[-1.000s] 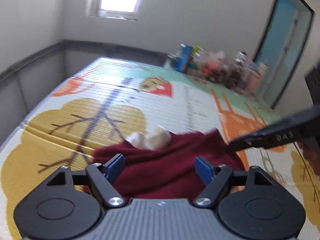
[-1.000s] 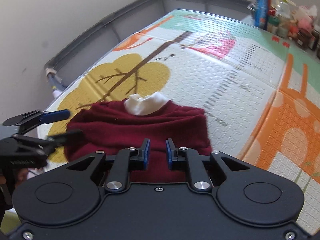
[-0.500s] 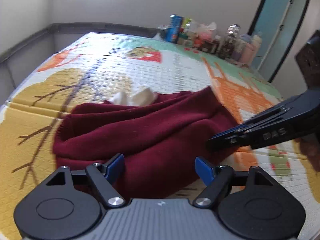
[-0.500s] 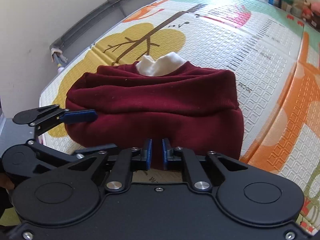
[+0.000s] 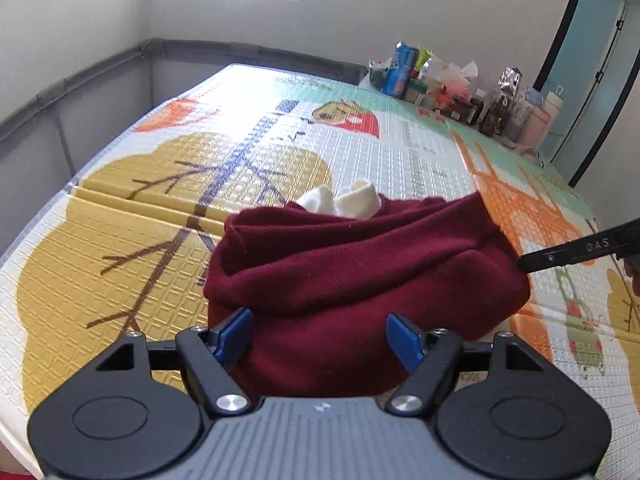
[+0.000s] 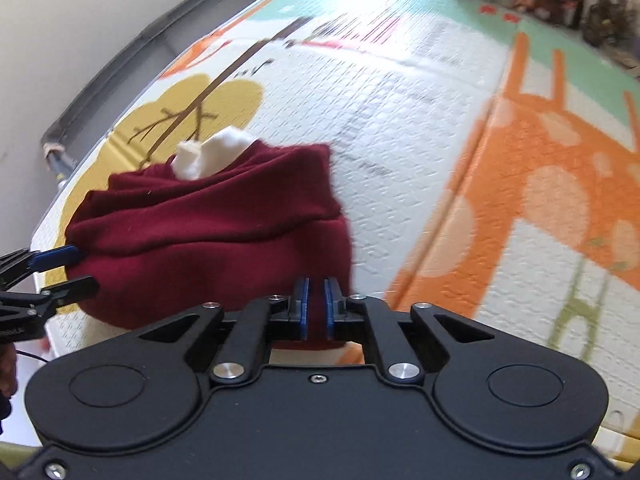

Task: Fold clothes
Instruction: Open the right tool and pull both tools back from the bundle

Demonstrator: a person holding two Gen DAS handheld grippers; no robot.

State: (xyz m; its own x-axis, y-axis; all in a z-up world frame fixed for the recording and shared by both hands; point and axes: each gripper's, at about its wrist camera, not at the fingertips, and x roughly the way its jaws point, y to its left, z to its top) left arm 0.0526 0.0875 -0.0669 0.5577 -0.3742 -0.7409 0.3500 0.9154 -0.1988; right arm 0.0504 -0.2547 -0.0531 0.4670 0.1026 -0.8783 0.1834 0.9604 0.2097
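dark red knit, soft and thickly rumpled, fills the middle of my left wrist view: the sweater (image 5: 360, 276) lies bunched in rolled folds on the play mat (image 5: 120, 240), with a white collar piece (image 5: 348, 200) poking out at its far edge. its near hem is hidden behind my left gripper (image 5: 320, 334), whose blue pads stand wide apart, one on each side of the cloth, neither pressing it; their gap has just narrowed slightly. the mat is embossed in small squares, printed with yellow trees and orange shapes. at the right edge, only a black finger of my right gripper (image 5: 580, 250) shows, its tip at the sweater's side; the rest is cut off. a blurred clutter of bottles and packets (image 5: 452, 84) sits along the far wall.

in my right wrist view, motion blur smears the mat's print. my right gripper (image 6: 316, 308) tilts steeply down, its blue pads drawn close, pinching a fold of the sweater (image 6: 208, 236) at its near edge. my left gripper (image 6: 64, 270) enters from the left, mostly cut off, fingers parted about the sweater's left end. what lies under the bundle is hidden.
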